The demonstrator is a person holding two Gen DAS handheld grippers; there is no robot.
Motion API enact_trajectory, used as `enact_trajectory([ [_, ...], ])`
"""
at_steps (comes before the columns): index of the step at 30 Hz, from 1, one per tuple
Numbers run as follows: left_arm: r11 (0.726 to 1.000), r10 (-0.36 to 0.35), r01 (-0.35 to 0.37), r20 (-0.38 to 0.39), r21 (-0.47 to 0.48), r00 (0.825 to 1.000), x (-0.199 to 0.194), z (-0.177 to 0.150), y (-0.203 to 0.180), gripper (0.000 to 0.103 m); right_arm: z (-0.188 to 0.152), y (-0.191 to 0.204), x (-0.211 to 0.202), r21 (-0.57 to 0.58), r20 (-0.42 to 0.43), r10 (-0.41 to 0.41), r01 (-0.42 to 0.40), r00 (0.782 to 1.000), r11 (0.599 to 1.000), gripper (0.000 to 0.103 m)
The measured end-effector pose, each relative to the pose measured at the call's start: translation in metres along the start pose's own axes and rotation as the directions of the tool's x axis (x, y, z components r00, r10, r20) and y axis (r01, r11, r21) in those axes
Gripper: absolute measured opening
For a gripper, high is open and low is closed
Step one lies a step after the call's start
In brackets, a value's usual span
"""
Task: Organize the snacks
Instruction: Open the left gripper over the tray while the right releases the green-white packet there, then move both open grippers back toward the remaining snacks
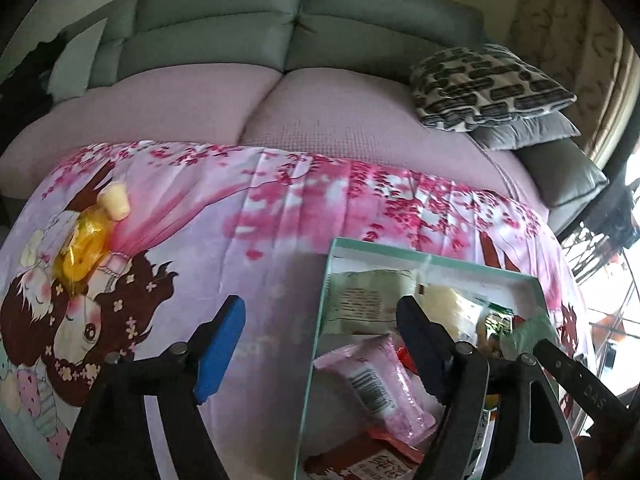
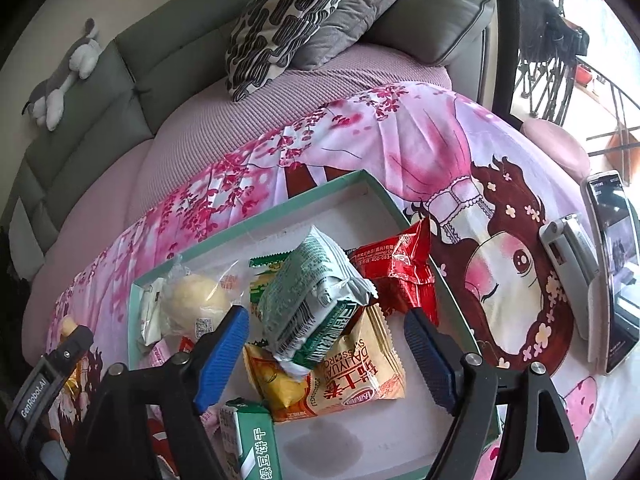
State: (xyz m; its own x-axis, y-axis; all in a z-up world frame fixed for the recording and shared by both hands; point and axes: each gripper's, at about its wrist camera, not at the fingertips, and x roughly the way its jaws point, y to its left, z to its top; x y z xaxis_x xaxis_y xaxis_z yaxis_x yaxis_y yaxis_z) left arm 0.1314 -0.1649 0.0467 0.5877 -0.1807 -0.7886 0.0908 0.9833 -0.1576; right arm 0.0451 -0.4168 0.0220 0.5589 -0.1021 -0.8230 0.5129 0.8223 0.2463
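A shallow teal-rimmed white box [image 2: 362, 178] lies on the pink cartoon cloth and holds several snack packs: a green-white pack [image 2: 310, 300] on top, a red pack [image 2: 400, 272], a tan pack [image 2: 360, 376], a yellow pack [image 2: 272, 384] and a wrapped bun [image 2: 196, 304]. My right gripper [image 2: 326, 354] is open and empty just above them. In the left wrist view the box [image 1: 436, 262] is at lower right with a pink pack [image 1: 380, 384] inside. My left gripper [image 1: 318, 354] is open and empty, straddling the box's left wall. A yellow wrapped snack [image 1: 82, 252] and a cream jelly cup [image 1: 115, 202] lie on the cloth at left.
A phone [image 2: 614, 268] on a metal stand [image 2: 572, 260] sits at the cloth's right side. A grey sofa [image 1: 224, 32] with patterned cushions [image 1: 484, 84] is behind. A plush toy [image 2: 64, 76] lies on the sofa back. A green carton [image 2: 252, 440] lies at the box's near edge.
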Motion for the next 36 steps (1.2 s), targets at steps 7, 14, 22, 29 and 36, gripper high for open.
enact_trajectory([
  [7, 1.0, 0.03, -0.03, 0.011, 0.008, 0.999, 0.0, -0.001, 0.0, 0.089, -0.001, 0.002, 0.001, -0.012, -0.005, 0.015, -0.015, 1.0, 1.0, 0.093],
  [14, 0.995, 0.099, -0.099, 0.014, 0.025, 0.995, 0.005, -0.004, -0.001, 0.103, -0.001, 0.003, 0.001, -0.016, 0.006, 0.013, -0.012, 1.0, 1.0, 0.103],
  [22, 0.993, 0.111, -0.111, 0.008, 0.032, 0.994, 0.007, -0.005, -0.002, 0.103, -0.001, 0.002, 0.002, -0.016, -0.001, 0.015, -0.015, 1.0, 1.0, 0.103],
  [29, 0.993, 0.111, -0.111, 0.0, 0.046, 0.994, 0.009, -0.006, -0.004, 0.103, -0.002, 0.001, 0.002, -0.01, -0.001, 0.007, -0.007, 1.0, 1.0, 0.103],
  [36, 0.991, 0.12, -0.119, -0.011, 0.066, 0.993, 0.009, -0.005, -0.003, 0.103, -0.003, 0.013, -0.003, -0.048, 0.007, 0.026, -0.025, 1.0, 0.999, 0.103],
])
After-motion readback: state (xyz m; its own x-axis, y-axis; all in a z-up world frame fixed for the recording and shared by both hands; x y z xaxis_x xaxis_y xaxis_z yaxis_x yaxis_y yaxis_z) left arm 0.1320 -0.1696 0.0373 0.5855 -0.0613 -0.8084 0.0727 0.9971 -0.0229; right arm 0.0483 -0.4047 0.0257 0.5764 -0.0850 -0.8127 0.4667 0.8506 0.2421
